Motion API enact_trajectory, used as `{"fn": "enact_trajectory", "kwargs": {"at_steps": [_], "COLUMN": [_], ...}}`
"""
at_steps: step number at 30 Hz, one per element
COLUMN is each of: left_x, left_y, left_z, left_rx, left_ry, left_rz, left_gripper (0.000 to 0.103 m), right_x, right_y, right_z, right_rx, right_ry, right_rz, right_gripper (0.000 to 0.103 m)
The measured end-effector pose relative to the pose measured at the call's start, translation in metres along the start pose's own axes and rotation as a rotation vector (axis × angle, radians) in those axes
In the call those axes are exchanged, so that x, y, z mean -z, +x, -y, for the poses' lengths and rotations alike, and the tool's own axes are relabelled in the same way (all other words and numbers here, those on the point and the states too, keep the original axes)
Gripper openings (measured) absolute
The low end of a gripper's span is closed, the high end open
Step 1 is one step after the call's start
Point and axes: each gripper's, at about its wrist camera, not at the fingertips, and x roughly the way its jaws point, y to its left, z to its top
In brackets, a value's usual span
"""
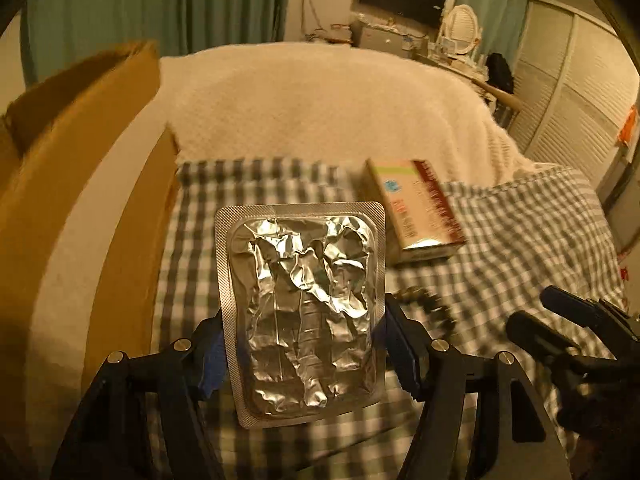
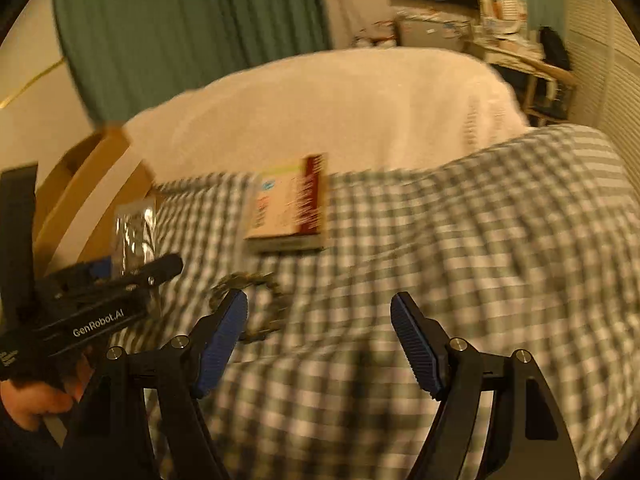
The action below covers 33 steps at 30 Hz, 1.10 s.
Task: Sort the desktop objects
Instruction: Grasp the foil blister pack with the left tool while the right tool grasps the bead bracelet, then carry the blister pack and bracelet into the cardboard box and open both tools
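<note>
Left gripper [image 1: 300, 344] clamps crinkled foil blister sheet [image 1: 300, 312] above checked cloth [image 1: 520, 240]; right gripper [image 2: 318, 344] fingers apart, flat cardboard box [image 2: 290, 204] near cloth's far edge.

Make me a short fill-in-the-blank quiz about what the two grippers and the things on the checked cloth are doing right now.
1. The left gripper is shut on a silver ____ pack.
2. The right gripper is open and holds ____.
3. The small box lies on the ____ cloth.
4. The cardboard carton stands to the ____ of the cloth.

Missing words: blister; nothing; checked; left
</note>
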Motion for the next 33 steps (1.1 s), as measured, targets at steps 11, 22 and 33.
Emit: {"fn": "enact_trajectory", "kwargs": {"at_steps": [11,22,33], "left_x": [0.008,0.005,-0.036], "left_y": [0.035,-0.009,-0.148], "left_z": [-0.014,0.003,-0.025], "left_rx": [0.022,0.095,0.15], "left_ry": [-0.058,0.002,0.016], "left_rz": [-0.077,0.022,0.267], "left_gripper": [0.069,0.069,0.069], "right_x": [-0.001,0.008,-0.025], "right_y": [0.089,0.009,-0.122], "right_z": [-0.01,-0.018,-0.085], "right_rx": [0.023,0.066,0.015], "right_ry": [0.012,-0.032,-0.186], "right_rz": [-0.168,-0.028,0.181], "right_gripper": [0.027,0.011,0.011]}}
